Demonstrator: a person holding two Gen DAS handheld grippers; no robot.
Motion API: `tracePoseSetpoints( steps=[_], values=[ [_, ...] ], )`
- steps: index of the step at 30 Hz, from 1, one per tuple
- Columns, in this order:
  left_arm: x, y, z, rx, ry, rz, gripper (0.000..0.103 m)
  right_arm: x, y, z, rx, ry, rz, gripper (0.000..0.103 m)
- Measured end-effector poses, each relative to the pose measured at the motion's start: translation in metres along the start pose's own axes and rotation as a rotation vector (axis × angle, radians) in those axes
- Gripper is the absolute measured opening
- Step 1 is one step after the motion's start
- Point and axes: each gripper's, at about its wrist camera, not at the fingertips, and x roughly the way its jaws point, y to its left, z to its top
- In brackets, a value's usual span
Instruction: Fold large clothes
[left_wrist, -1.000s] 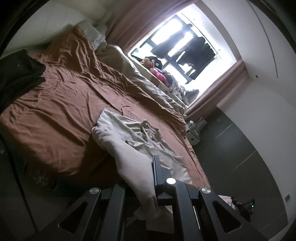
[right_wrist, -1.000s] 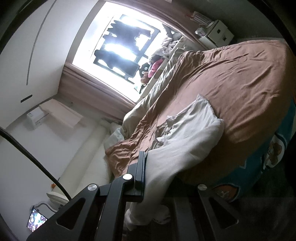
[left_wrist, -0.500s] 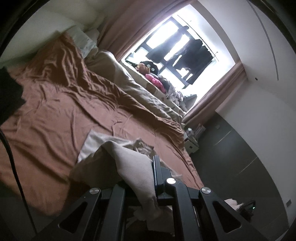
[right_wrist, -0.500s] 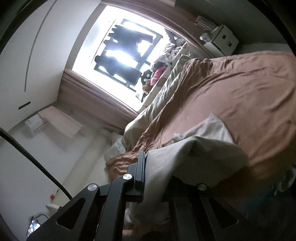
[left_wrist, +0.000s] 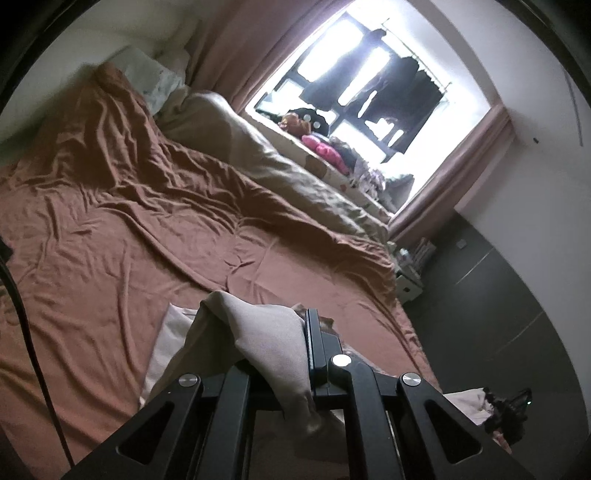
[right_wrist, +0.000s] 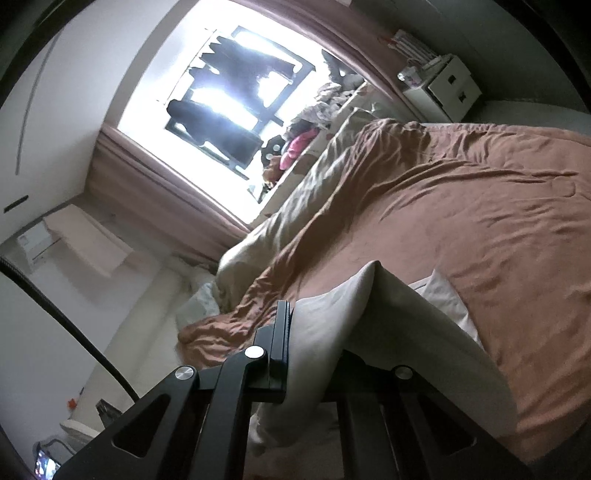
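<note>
A large beige garment (left_wrist: 266, 343) hangs doubled over above the brown bedsheet (left_wrist: 122, 229). My left gripper (left_wrist: 301, 347) is shut on one edge of it, and the cloth drapes down across the fingers. In the right wrist view the same beige garment (right_wrist: 332, 321) rises to a peak and falls away to the right over the brown bedsheet (right_wrist: 498, 221). My right gripper (right_wrist: 291, 332) is shut on its other edge. The garment's lower layer (left_wrist: 166, 339) lies flat on the sheet, mostly hidden by the lifted fold.
A rumpled beige duvet (left_wrist: 295, 177) lies along the far side of the bed under a bright window (left_wrist: 369, 85) with dark clothes hanging. Toys and clothes pile on the sill. A white bedside cabinet (right_wrist: 443, 85) stands past the bed. A black cable (left_wrist: 22, 325) runs at the left.
Both grippers have carried the held garment edge forward over the bed, folding it over itself. The spread-out part has shrunk from view, and the dark garment at the left is gone from sight.
</note>
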Motion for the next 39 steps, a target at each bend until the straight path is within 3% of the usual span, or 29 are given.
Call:
tracePoseSetpoints(
  steps=[13, 22, 23, 24, 25, 26, 27, 30, 33, 36, 39],
  values=[
    [0.124, 0.052, 0.004, -0.043, 0.116, 0.077, 0.006, 0.081, -0.022, 0.014, 0.042, 0.061, -0.105, 0.002],
    [0.207, 0.094, -0.008, -0.097, 0.249, 0.106, 0.009, 0.133, -0.033, 0.014, 0.085, 0.13, -0.191, 0.006],
    [0.213, 0.097, -0.009, -0.104, 0.259, 0.102, 0.015, 0.135, -0.033, 0.014, 0.096, 0.137, -0.195, 0.008],
    [0.217, 0.1, -0.009, -0.111, 0.26, 0.094, 0.031, 0.139, -0.034, 0.015, 0.113, 0.143, -0.196, 0.022],
    [0.219, 0.101, -0.009, -0.116, 0.256, 0.087, 0.043, 0.14, -0.034, 0.015, 0.13, 0.14, -0.195, 0.052],
    [0.22, 0.103, -0.008, -0.125, 0.238, 0.074, 0.063, 0.139, -0.033, 0.017, 0.134, 0.133, -0.197, 0.071],
    [0.218, 0.103, -0.007, -0.13, 0.224, 0.066, 0.072, 0.138, -0.031, 0.019, 0.132, 0.12, -0.192, 0.091],
    [0.211, 0.097, -0.002, -0.12, 0.179, 0.057, 0.079, 0.13, -0.014, 0.024, 0.104, 0.101, -0.159, 0.091],
    [0.199, 0.088, 0.004, -0.072, 0.154, 0.087, 0.08, 0.129, 0.007, 0.027, 0.035, 0.13, -0.179, 0.091],
    [0.196, 0.078, 0.006, 0.015, 0.162, 0.166, 0.079, 0.13, 0.024, 0.027, -0.042, 0.173, -0.232, 0.091],
    [0.203, 0.073, 0.004, 0.109, 0.225, 0.237, 0.079, 0.136, 0.036, 0.025, -0.115, 0.215, -0.3, 0.091]
  ],
)
